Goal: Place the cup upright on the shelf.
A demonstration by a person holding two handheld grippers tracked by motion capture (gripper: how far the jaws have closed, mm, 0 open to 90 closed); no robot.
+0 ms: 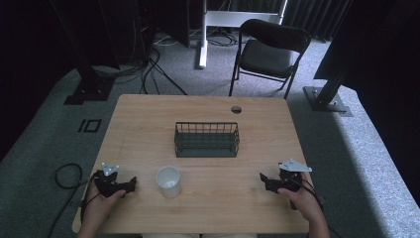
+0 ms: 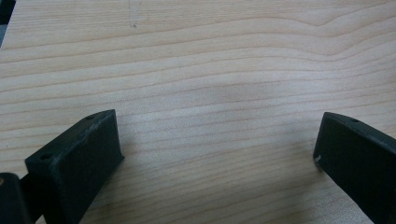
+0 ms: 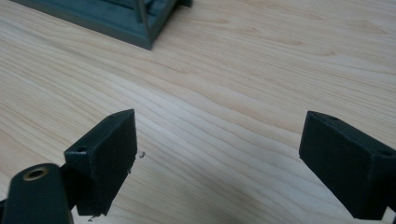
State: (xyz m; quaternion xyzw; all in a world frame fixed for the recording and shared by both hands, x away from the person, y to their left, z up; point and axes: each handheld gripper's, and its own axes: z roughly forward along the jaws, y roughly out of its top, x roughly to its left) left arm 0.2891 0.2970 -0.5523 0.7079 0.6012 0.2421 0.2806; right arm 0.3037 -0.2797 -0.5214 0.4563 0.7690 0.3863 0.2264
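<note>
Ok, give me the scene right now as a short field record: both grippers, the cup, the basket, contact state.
left gripper: jaws open, low over bare wood at the table's near left, holding nothing
right gripper: jaws open, near right side of the table, holding nothing
cup: white, upright, on the table just right of the left gripper, apart from it
basket: dark wire, mid-table, looks empty
table: light wood, round hole near the far edge
contact: neither gripper touches cup or basket
</note>
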